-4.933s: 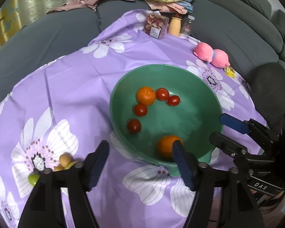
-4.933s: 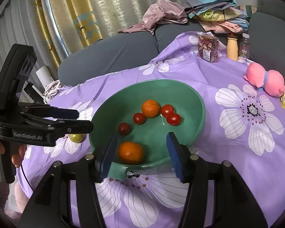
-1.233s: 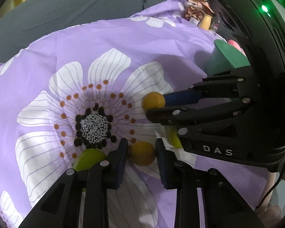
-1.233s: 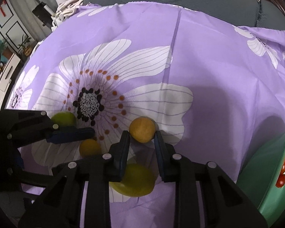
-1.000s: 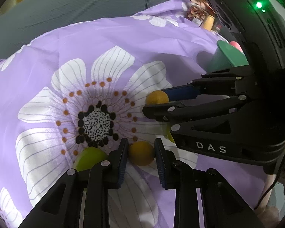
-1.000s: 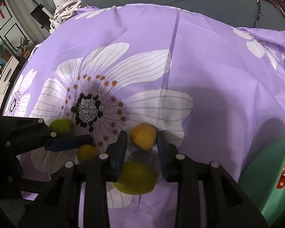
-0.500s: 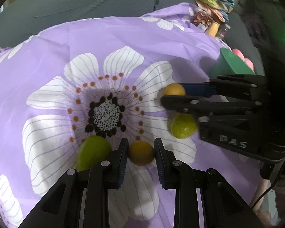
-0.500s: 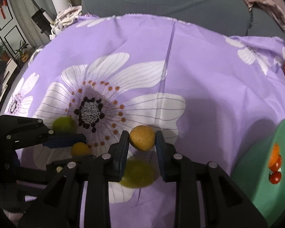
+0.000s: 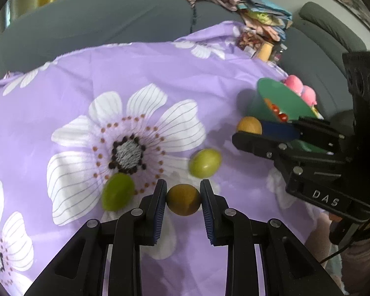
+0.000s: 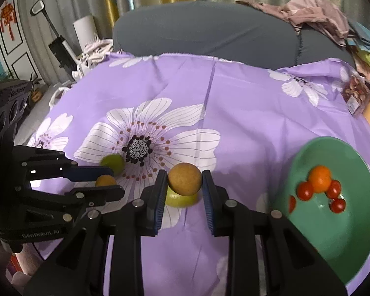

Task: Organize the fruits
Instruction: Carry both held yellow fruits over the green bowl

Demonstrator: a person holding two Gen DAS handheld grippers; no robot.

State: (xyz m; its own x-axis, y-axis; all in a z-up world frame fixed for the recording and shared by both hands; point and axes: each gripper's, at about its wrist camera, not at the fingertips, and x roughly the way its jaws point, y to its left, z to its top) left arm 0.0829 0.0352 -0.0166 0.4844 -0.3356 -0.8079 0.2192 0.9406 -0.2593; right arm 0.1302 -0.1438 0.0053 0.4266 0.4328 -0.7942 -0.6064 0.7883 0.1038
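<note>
My left gripper (image 9: 183, 198) is shut on a small yellow-brown round fruit (image 9: 183, 199), lifted off the purple flowered cloth (image 9: 140, 74). My right gripper (image 10: 184, 182) is shut on a second yellow-brown fruit (image 10: 184, 178), also held above the cloth. In the left wrist view the right gripper (image 9: 252, 130) with its fruit (image 9: 249, 124) shows at the right, near the green bowl (image 9: 287, 98). Two green fruits (image 9: 117, 192) (image 9: 204, 163) lie on the cloth. The green bowl (image 10: 352, 231) holds an orange (image 10: 320, 175) and several red tomatoes (image 10: 305, 190).
A grey sofa (image 10: 209, 32) curves behind the cloth, with piled clothes (image 10: 313, 12) on it. A snack box (image 10: 356, 98) and bottles stand at the cloth's far right. Pink soft toys (image 9: 301, 90) lie beyond the bowl. Household clutter (image 10: 61, 51) stands on the floor at the left.
Both grippers have risen from the cloth with their fruits held. The right gripper has swung rightward toward the green bowl, which has come into fuller view.
</note>
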